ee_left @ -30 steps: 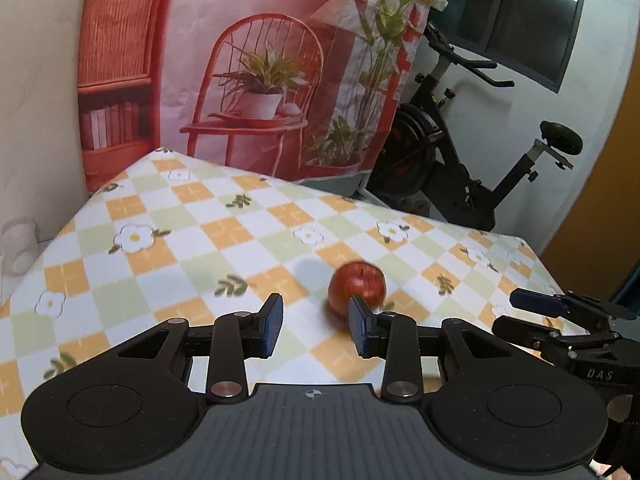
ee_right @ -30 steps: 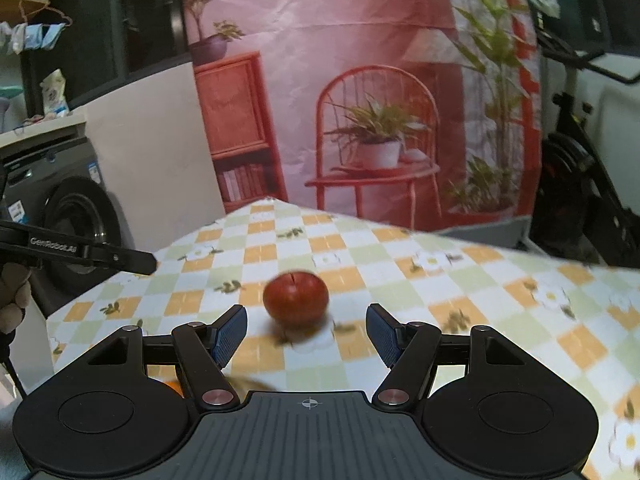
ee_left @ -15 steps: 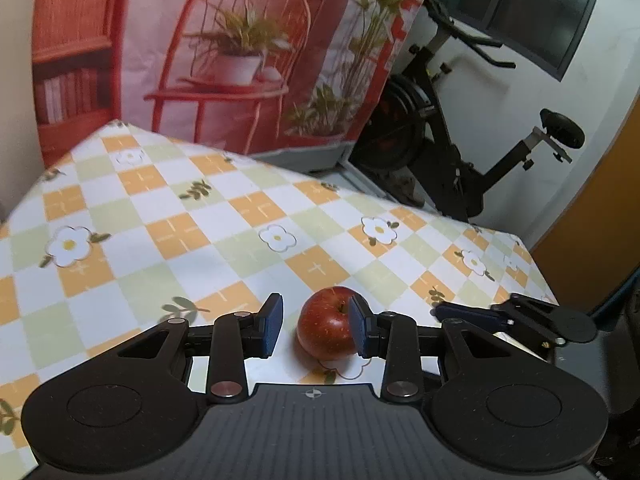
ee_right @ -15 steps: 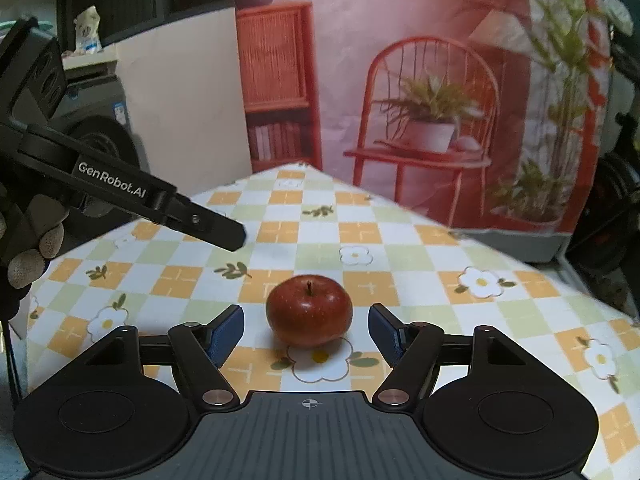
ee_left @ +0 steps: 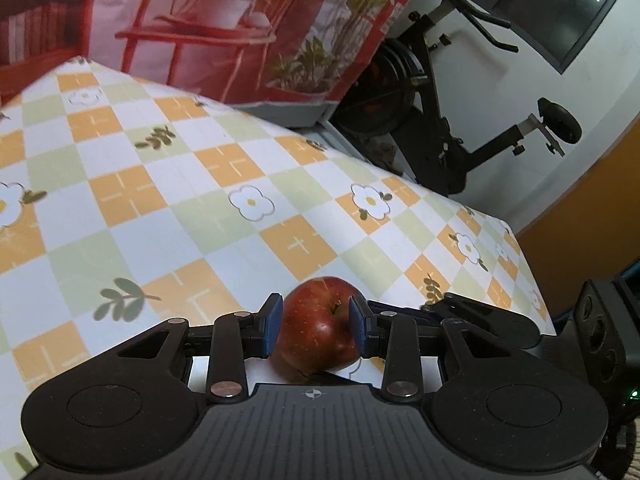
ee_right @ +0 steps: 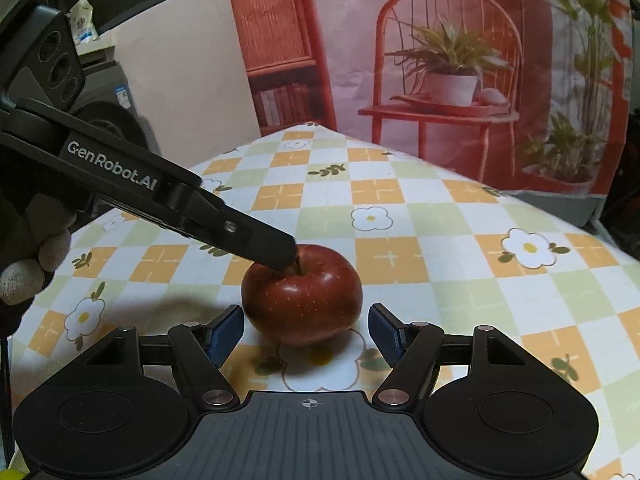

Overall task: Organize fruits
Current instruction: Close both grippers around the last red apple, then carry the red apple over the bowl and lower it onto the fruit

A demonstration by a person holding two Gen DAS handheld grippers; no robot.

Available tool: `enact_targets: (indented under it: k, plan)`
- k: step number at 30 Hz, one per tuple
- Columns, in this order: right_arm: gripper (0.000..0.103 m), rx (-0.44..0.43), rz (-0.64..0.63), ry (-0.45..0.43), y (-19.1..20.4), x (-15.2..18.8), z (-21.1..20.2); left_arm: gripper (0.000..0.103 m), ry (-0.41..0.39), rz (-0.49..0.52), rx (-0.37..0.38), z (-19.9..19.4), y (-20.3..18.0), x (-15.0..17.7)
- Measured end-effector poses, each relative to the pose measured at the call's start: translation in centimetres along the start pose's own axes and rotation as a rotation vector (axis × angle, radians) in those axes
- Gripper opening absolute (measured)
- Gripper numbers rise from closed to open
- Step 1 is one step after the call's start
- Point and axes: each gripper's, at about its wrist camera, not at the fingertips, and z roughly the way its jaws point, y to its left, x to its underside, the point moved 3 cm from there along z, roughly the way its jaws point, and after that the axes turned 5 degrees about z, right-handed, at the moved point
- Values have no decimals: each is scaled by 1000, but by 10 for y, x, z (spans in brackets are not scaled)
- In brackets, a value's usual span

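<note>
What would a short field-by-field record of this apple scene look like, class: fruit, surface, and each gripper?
fruit: one red apple, stem up
surface: checked floral tablecloth
left gripper: fingers closed against the apple's two sides
right gripper: open, fingers apart from the apple
background: printed backdrop, exercise bike

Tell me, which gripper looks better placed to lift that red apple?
Probably the left gripper: its blue pads sit against both sides of the red apple. The right gripper is open, its pads short of the fruit with gaps on both sides.
</note>
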Motion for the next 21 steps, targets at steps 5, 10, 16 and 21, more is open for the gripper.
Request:
enact_targets:
  k: [5, 10, 16, 21]
  plan:
    - [66, -16, 3, 7, -2, -4, 10, 38, 7, 5, 7, 5, 2, -4]
    - [66, -28, 22, 11, -3, -2, 16, 38, -1, 30, 16, 3, 2, -1]
    - [65, -14, 9, 19, 1, -3, 15, 36, 3, 18, 32, 1, 4, -1]
    - [65, -19, 14, 28, 6, -1, 10, 36, 2, 20, 33, -5, 2, 3]
